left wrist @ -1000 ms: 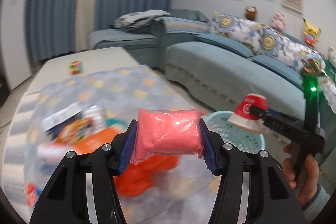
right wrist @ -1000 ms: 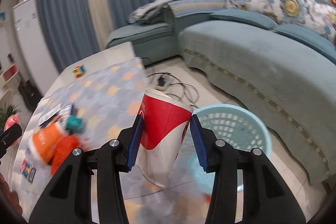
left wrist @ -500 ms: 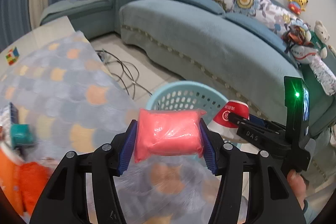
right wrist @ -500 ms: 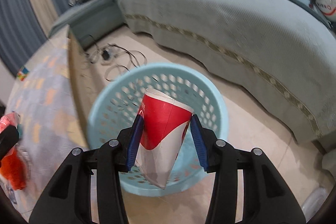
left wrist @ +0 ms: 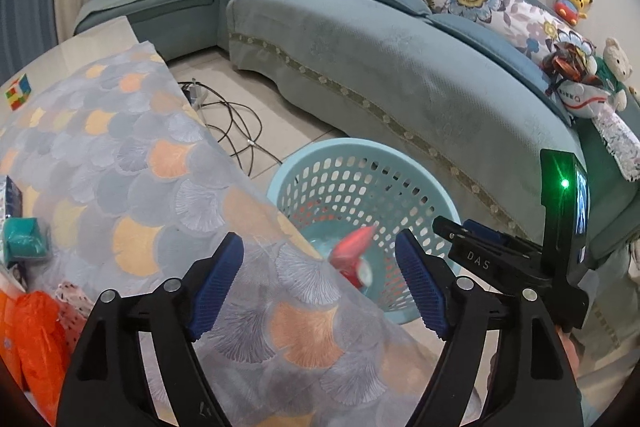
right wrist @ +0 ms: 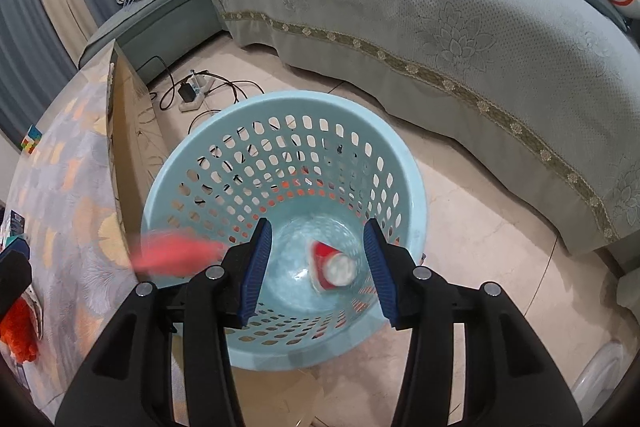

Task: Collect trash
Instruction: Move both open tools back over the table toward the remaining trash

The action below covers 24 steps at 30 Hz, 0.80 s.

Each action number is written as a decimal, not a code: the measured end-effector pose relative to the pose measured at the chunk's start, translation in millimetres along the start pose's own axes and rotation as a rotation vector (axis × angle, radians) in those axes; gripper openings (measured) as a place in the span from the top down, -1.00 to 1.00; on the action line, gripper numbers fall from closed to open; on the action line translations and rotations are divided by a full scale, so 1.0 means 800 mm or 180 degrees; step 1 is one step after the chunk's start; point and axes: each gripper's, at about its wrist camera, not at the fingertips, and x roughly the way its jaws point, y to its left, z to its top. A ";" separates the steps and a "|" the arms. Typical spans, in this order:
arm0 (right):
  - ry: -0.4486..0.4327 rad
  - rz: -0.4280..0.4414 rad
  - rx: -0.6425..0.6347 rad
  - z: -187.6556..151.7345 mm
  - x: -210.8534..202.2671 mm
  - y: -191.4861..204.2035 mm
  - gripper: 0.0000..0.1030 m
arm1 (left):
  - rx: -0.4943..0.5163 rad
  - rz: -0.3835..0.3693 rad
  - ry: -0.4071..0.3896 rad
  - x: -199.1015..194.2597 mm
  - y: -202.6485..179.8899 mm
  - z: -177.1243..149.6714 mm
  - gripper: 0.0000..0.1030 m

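**Trash dropped: cup and pink pack both on their way into the basket**

Trash from both claws has just left them. Half a second ago the left claw (left wrist: 320,277) was clamped on a pink plastic-wrapped pack (right wrist: 180,257) and the right claw (right wrist: 318,269) on a red-and-white paper cup (right wrist: 332,267). Now the left claw's jaws are opening, standing wide with nothing between them, and the pack shows in the right wrist view only as a blurred pink streak at about 9 o'clock of the basket (right wrist: 400,163), just at its rim, still falling. The right claw stands partly open and empty; the cup lies blurred on the basket's floor, seen straight down between the jaws. In the left wrist view a red-and-pink blur sits inside the basket at about 7 o'clock of its opening, likely the same falling items.

My reading: this pair of items is dealt with, and both claws are free to go back for more. An orange plastic bag (left wrist: 36,339), a teal packet (left wrist: 24,241) and other scraps remain on the tabletop (left wrist: 160,163) at the far left.

The basket is pale blue moulded plastic, round, tapering downward, its wall pierced with rows of oval holes and its floor solid. The tabletop carries a soft cloth printed with grey and orange fan shapes. The claw pads are blue and ribbed. Behind stands a sofa (left wrist: 400,75) in textured teal fabric with an embroidered trim band.
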 end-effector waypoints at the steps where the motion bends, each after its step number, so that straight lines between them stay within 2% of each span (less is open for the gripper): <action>1: -0.0012 0.0002 -0.0005 0.000 -0.003 0.000 0.14 | 0.0002 0.0003 -0.0012 -0.003 0.000 -0.001 -0.48; 8: -0.0108 0.0073 -0.0070 -0.004 -0.030 0.011 0.14 | -0.0032 -0.0012 -0.0134 -0.033 0.001 -0.005 -0.48; 14: -0.0295 0.0202 -0.0238 -0.007 -0.069 0.041 0.14 | -0.0097 0.0034 -0.0347 -0.082 0.012 -0.008 -0.48; 19: -0.0456 0.0415 -0.0436 -0.009 -0.107 0.083 0.13 | -0.0282 0.0124 -0.0556 -0.138 0.040 -0.017 -0.48; 24: -0.0624 0.0693 -0.0736 -0.021 -0.141 0.139 0.13 | -0.0552 0.0356 -0.0759 -0.197 0.087 -0.037 -0.48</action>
